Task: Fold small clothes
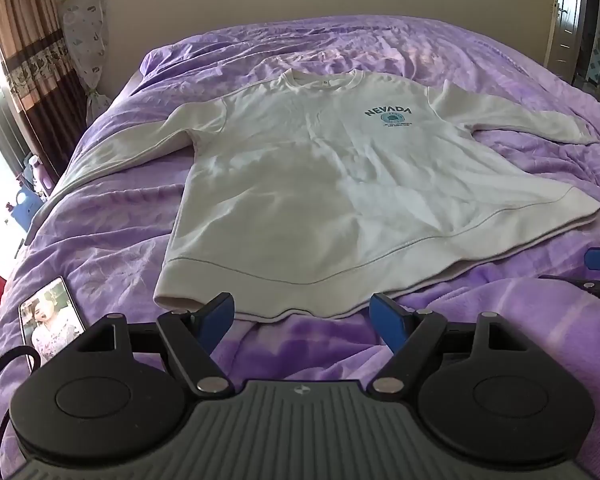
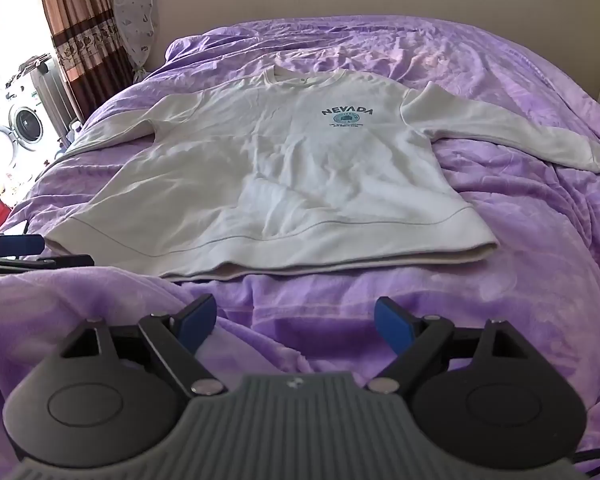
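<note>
Purple bedspread [image 1: 112, 216] under flat sweatshirt [image 1: 300, 184]

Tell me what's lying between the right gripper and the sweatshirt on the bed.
Only rumpled purple blanket. In the right wrist view, nothing else lies between the open right gripper and the hem of the sweatshirt.

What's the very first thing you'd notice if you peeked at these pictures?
A big white sweatshirt with blue NEVADA lettering lies spread flat in the middle of a bed under a rumpled purple blanket. Near the blanket's front left edge lies a phone with its screen lit.
</note>
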